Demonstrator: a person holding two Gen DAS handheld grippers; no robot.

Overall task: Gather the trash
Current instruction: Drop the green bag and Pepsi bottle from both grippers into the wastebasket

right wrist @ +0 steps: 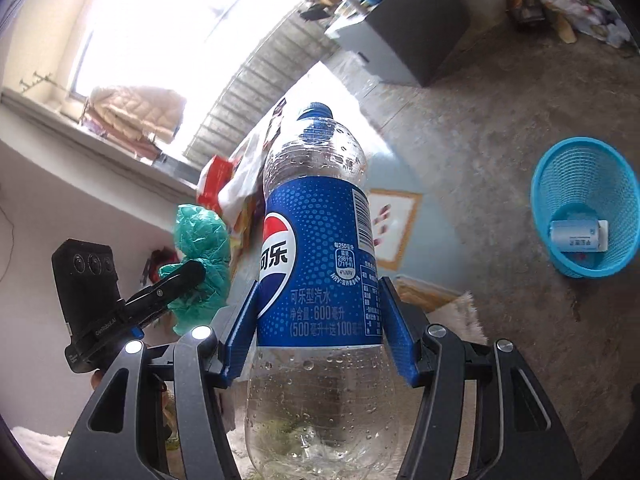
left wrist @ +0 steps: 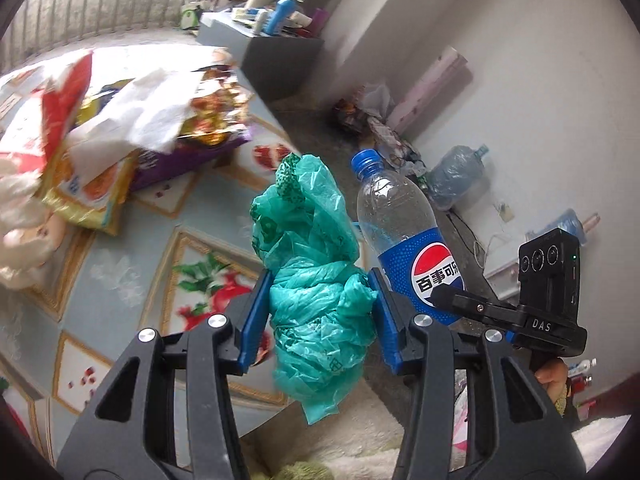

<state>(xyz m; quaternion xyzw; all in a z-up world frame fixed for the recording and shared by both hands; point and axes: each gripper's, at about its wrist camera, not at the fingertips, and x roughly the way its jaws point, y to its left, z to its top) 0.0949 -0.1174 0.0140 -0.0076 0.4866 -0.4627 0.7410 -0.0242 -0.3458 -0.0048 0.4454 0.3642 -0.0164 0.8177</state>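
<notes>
Carrying: both grippers are loaded, so this looks like the haul to the bin.
Left gripper [left wrist: 320,316]: clamped on a crumpled green plastic bag [left wrist: 312,276], pinched at its middle so the loose ends hang free above and below the pads.
Right gripper [right wrist: 322,328]: closed on an empty cola bottle [right wrist: 316,264], gripped across the blue label where the body is straight, cap pointing away.
Bin: a blue mesh basket [right wrist: 540,184] stands on the concrete floor, well apart to the right, with a small white carton [right wrist: 580,234] already inside.
Remaining trash: wrappers and paper [left wrist: 132,128] lie piled on the patterned mat [left wrist: 120,280].
Next, judged: bring both loads over the basket before letting go.
</notes>
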